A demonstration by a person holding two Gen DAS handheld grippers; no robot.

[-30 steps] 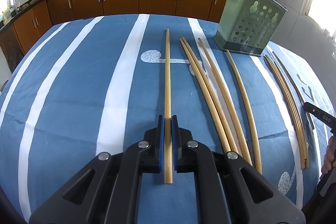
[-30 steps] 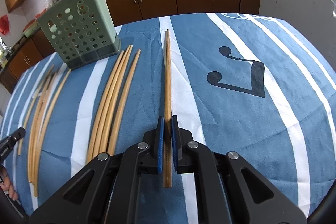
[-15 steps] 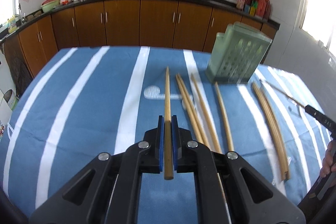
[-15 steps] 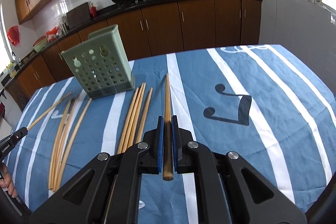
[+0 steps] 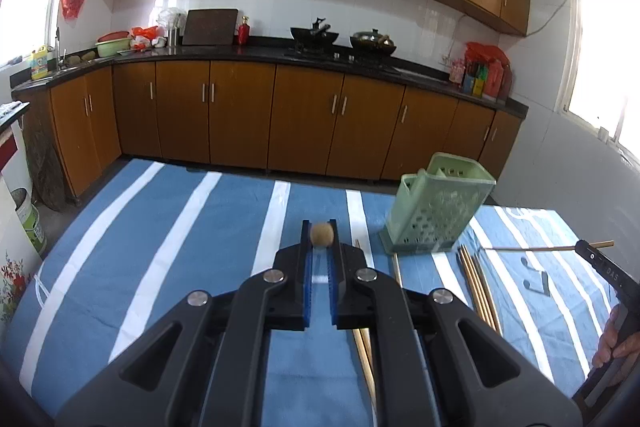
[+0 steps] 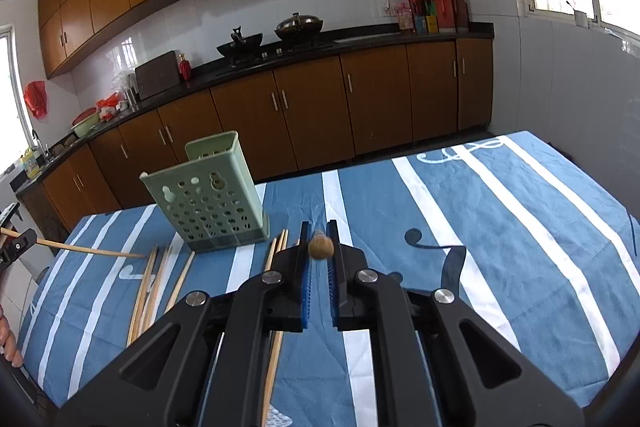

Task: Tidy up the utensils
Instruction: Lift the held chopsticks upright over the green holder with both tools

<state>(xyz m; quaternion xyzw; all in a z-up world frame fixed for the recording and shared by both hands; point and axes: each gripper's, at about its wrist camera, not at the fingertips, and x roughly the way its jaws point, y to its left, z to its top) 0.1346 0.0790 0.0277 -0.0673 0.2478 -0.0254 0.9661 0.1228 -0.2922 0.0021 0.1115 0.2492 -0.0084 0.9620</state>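
Observation:
My left gripper [image 5: 319, 235] is shut on a bamboo chopstick [image 5: 321, 235], seen end-on between the blue pads, held above the table. My right gripper [image 6: 319, 247] is shut on another chopstick [image 6: 320, 247], also end-on. In the left wrist view the right gripper [image 5: 600, 259] holds its chopstick [image 5: 532, 248] level at the right. In the right wrist view the left gripper [image 6: 16, 247] holds its chopstick [image 6: 92, 250] at the left. The green perforated utensil holder [image 5: 436, 211] stands upright on the table; it also shows in the right wrist view [image 6: 208, 195]. Several chopsticks [image 6: 148, 291] lie beside it.
The table has a blue cloth with white stripes [image 5: 168, 247]. More loose chopsticks [image 5: 478, 279] lie right of the holder and under my left gripper [image 5: 366, 351]. Brown kitchen cabinets [image 5: 240, 115] and a counter with woks stand behind.
Both grippers have lifted their chopsticks off the table and tilted them up, so each now points at its camera. The views rose from the tabletop to the kitchen.

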